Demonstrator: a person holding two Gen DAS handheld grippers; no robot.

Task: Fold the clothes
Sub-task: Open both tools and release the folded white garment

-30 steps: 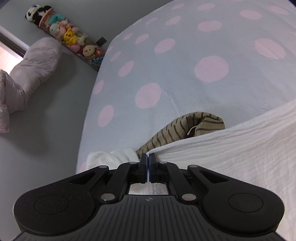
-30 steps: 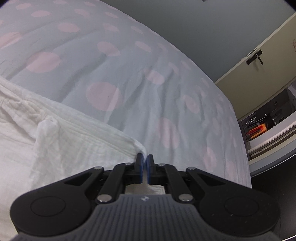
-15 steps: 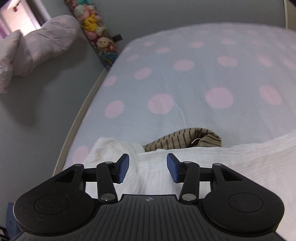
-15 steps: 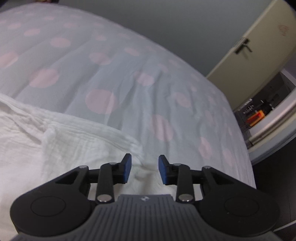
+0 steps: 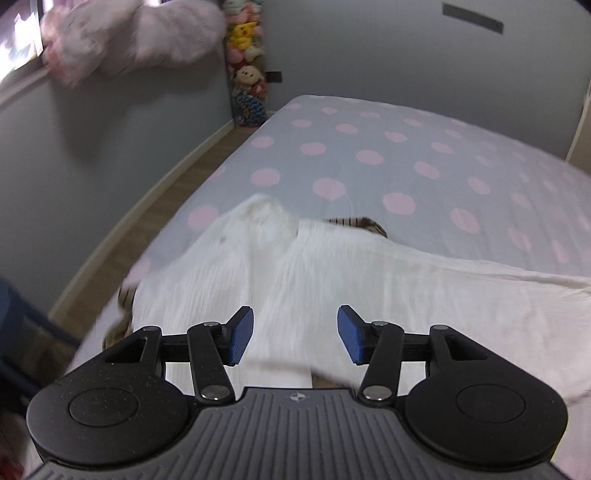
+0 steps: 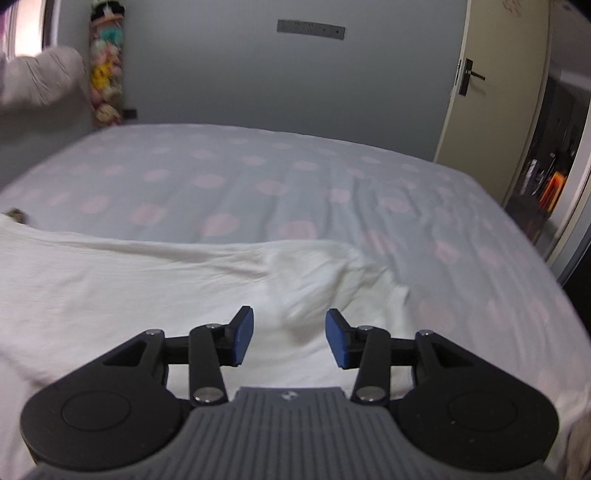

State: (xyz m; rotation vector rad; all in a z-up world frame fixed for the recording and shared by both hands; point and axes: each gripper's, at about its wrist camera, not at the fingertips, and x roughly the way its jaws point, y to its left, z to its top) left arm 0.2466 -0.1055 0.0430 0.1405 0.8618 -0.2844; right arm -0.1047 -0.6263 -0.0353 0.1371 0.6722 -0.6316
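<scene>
A white crinkled garment (image 5: 369, 280) lies spread across the near part of the bed; it also shows in the right wrist view (image 6: 147, 280). A brown striped garment (image 5: 362, 223) peeks out from under its far edge, and another bit of it shows at the left side (image 5: 123, 306). My left gripper (image 5: 294, 335) is open and empty, held above the white garment's left part. My right gripper (image 6: 289, 338) is open and empty, above the garment's rumpled right end (image 6: 332, 273).
The bed has a grey sheet with pink dots (image 5: 424, 166). A pink padded jacket (image 5: 129, 33) and a column of plush toys (image 5: 247, 62) hang on the left wall. A door (image 6: 491, 110) stands open at the right. Floor runs along the bed's left edge (image 5: 155, 221).
Both grippers were shut on the white garment's edge, then opened and let it go. Both have since lifted and pulled back, so more of the bed and room shows.
</scene>
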